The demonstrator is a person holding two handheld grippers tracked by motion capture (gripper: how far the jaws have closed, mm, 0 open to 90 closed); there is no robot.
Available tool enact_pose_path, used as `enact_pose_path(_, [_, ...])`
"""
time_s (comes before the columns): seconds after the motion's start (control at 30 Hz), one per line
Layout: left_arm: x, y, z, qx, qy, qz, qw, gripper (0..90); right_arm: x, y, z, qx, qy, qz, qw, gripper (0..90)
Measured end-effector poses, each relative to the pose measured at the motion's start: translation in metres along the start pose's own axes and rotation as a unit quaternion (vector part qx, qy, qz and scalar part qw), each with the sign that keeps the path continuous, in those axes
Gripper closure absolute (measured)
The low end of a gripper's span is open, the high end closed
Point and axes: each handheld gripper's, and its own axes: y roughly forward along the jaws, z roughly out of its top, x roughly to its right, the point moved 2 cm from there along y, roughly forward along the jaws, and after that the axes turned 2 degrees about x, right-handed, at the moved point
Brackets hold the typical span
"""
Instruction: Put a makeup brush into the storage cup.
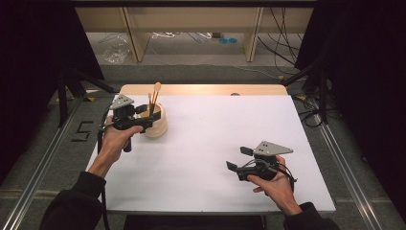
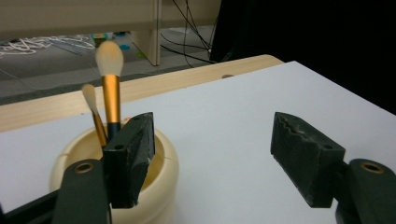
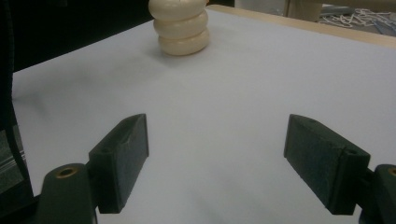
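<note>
Although no brush lay loose on the table (image 1: 206, 143), the work looked close to finished: two brushes, a tall brush (image 2: 109, 74) with a gold ferrule and a shorter brush (image 2: 93, 112), stood upright in the cream ribbed holder (image 2: 163, 177) near the table's far left corner. As a judgement, only drawing the hand clear seemed to remain. The left gripper (image 2: 212, 158) hung just beside the holder with its jaws spread wide, one jaw in front of the rim, pinching nothing. The right gripper (image 3: 217, 158) waited near the table's near right corner, jaws likewise spread over bare white surface, holding nothing.
</note>
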Motion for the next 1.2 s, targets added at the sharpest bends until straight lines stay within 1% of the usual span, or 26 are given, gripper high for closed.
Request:
enact_pose_path(0.03, [0.001, -0.001, -0.002, -0.001, -0.005, -0.001, 1.0000, 30.8, 0.001, 0.000, 0.000, 0.004, -0.006, -0.003, 1.0000, 23.1])
enact_pose_path(0.07, [0.002, -0.002, -0.004, -0.001, -0.001, 0.001, 1.0000, 30.7, 0.001, 0.000, 0.000, 0.002, -0.005, -0.002, 1.0000, 23.1])
enact_pose_path(0.1, [0.003, -0.003, -0.006, -0.004, -0.003, 0.002, 1.0000, 30.6, 0.001, 0.000, 0.000, 0.005, -0.006, -0.003, 1.0000, 23.1])
enact_pose_path(0.13, [0.003, -0.004, -0.008, -0.004, 0.000, 0.003, 1.0000, 30.5, 0.000, 0.000, 0.000, 0.001, 0.000, 0.000, 1.0000, 23.0])
enact_pose_path(0.2, [0.005, -0.006, -0.013, -0.006, -0.005, 0.002, 1.0000, 30.1, 0.001, 0.000, 0.001, 0.007, -0.006, -0.002, 1.0000, 23.0])
enact_pose_path(0.23, [0.006, -0.006, -0.014, -0.006, -0.006, 0.002, 1.0000, 29.9, 0.001, -0.001, 0.001, 0.007, -0.002, -0.002, 1.0000, 23.0])
enact_pose_path(0.27, [0.006, -0.008, -0.017, -0.008, 0.001, -0.001, 1.0000, 29.7, 0.001, 0.000, 0.001, 0.011, -0.004, -0.004, 0.9999, 23.0])
enact_pose_path(0.3, [0.007, -0.009, -0.018, -0.008, 0.001, 0.000, 1.0000, 29.5, 0.001, 0.000, 0.001, 0.012, -0.004, -0.005, 0.9999, 23.0])
enact_pose_path(0.33, [0.009, -0.011, -0.021, -0.005, 0.003, -0.002, 1.0000, 29.4, 0.001, 0.000, 0.001, 0.012, -0.004, -0.005, 0.9999, 22.9])
enact_pose_path(0.4, [0.011, -0.013, -0.024, 0.000, -0.001, -0.005, 1.0000, 29.3, 0.001, 0.000, 0.001, 0.013, -0.004, -0.005, 0.9999, 22.9])
enact_pose_path(0.47, [0.014, -0.016, -0.026, 0.003, 0.002, -0.008, 1.0000, 29.2, 0.001, 0.001, 0.001, 0.018, -0.003, -0.001, 0.9998, 22.9])
enact_pose_path(0.53, [0.018, -0.019, -0.029, 0.005, 0.005, -0.009, 0.9999, 28.9, 0.001, 0.000, 0.001, 0.016, -0.004, -0.003, 0.9999, 22.9])
enact_pose_path(0.57, [0.020, -0.020, -0.031, 0.007, -0.003, -0.010, 0.9999, 28.7, 0.001, 0.000, 0.001, 0.017, -0.005, -0.003, 0.9998, 22.9])
enact_pose_path(0.6, [0.022, -0.021, -0.032, 0.007, 0.003, -0.015, 0.9999, 28.6, 0.001, 0.000, 0.002, 0.018, -0.005, -0.003, 0.9998, 22.9])
enact_pose_path(0.63, [0.024, -0.023, -0.033, 0.006, 0.007, -0.016, 0.9998, 28.5, 0.001, 0.000, 0.002, 0.019, -0.005, -0.003, 0.9998, 22.9])
enact_pose_path(0.67, [0.027, -0.024, -0.035, 0.009, 0.006, -0.018, 0.9998, 28.5, 0.001, 0.000, 0.002, 0.019, -0.005, -0.003, 0.9998, 22.9])
enact_pose_path(0.73, [0.031, -0.027, -0.037, 0.010, 0.012, -0.023, 0.9996, 28.4, 0.001, 0.000, 0.002, 0.019, -0.004, -0.003, 0.9998, 22.9])
enact_pose_path(0.8, [0.034, -0.029, -0.040, 0.012, 0.014, -0.024, 0.9995, 28.3, 0.000, 0.000, 0.002, 0.016, 0.002, 0.000, 0.9999, 22.9])
enact_pose_path(0.83, [0.036, -0.031, -0.041, 0.014, 0.013, -0.026, 0.9995, 28.2, 0.001, -0.001, 0.002, 0.018, -0.005, -0.005, 0.9998, 22.9])
enact_pose_path(0.87, [0.038, -0.032, -0.043, 0.016, 0.013, -0.027, 0.9994, 28.2, 0.001, -0.002, 0.002, 0.011, 0.001, -0.003, 0.9999, 22.9])
enact_pose_path(0.9, [0.039, -0.033, -0.044, 0.018, 0.018, -0.028, 0.9993, 28.0, 0.002, -0.002, 0.002, 0.017, -0.003, -0.007, 0.9998, 22.9])
enact_pose_path(0.93, [0.041, -0.034, -0.046, 0.019, 0.011, -0.028, 0.9994, 27.9, 0.001, -0.002, 0.002, 0.014, 0.001, -0.005, 0.9999, 22.8])
enact_pose_path(0.97, [0.042, -0.036, -0.046, 0.020, 0.018, -0.029, 0.9992, 27.8, 0.001, -0.002, 0.002, 0.012, 0.003, -0.002, 0.9999, 22.8])
enact_pose_path(1.17, [0.051, -0.042, -0.055, 0.030, 0.026, -0.039, 0.9985, 26.8, 0.001, -0.002, 0.003, 0.017, 0.003, -0.005, 0.9998, 22.8])
enact_pose_path(1.2, [0.053, -0.044, -0.056, 0.029, 0.031, -0.038, 0.9984, 26.7, 0.001, -0.003, 0.003, 0.017, 0.003, -0.005, 0.9998, 22.8])
